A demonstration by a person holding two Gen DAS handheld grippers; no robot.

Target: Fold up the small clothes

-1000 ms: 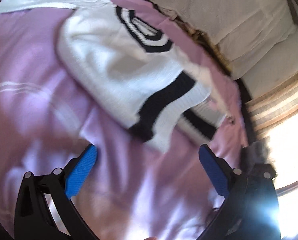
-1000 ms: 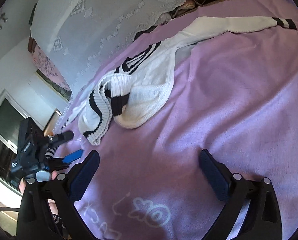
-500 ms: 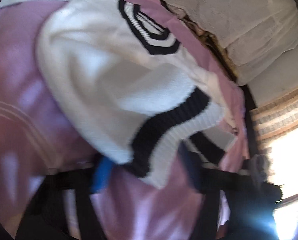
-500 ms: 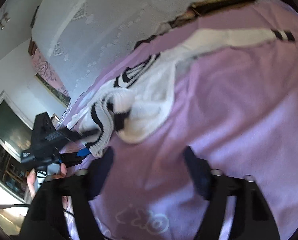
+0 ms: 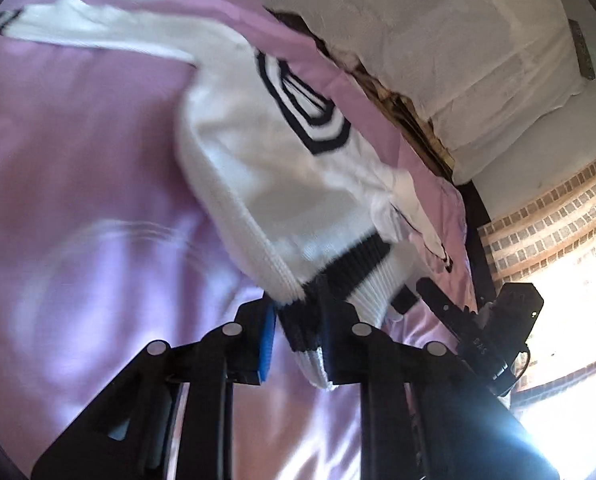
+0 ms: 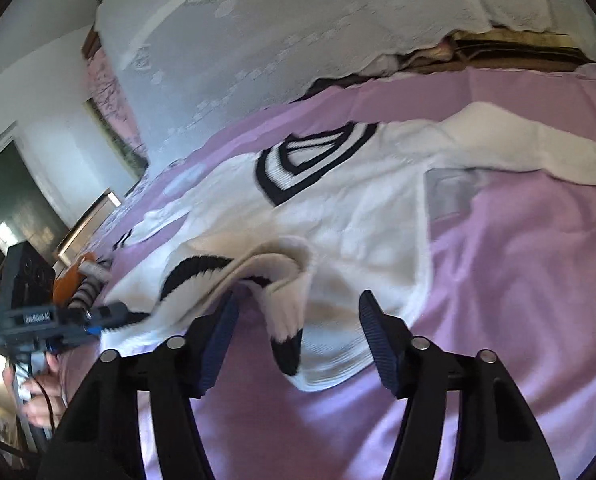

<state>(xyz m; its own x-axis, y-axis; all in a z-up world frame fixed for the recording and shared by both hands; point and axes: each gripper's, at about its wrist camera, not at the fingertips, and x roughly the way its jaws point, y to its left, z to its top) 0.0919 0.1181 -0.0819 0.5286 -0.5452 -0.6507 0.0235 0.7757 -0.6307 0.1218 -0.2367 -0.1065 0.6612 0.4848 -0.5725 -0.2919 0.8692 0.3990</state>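
A white sweater (image 6: 361, 216) with black stripes lies on a plain lilac blanket (image 6: 537, 280).

Looking like a home bedroom: lilac blanket (image 6: 517, 280) spreading across a bed, white lace bedspread (image 6: 298, 32) covering the pillows behind, framed picture (image 6: 116, 144) hanging on a pale wall, brick wall (image 5: 545, 224) catching sunlight, white knit sweater (image 6: 357, 216) lying on the blanket.

Left claw (image 5: 298, 320) clamped, right claw (image 6: 294, 320) half-closed
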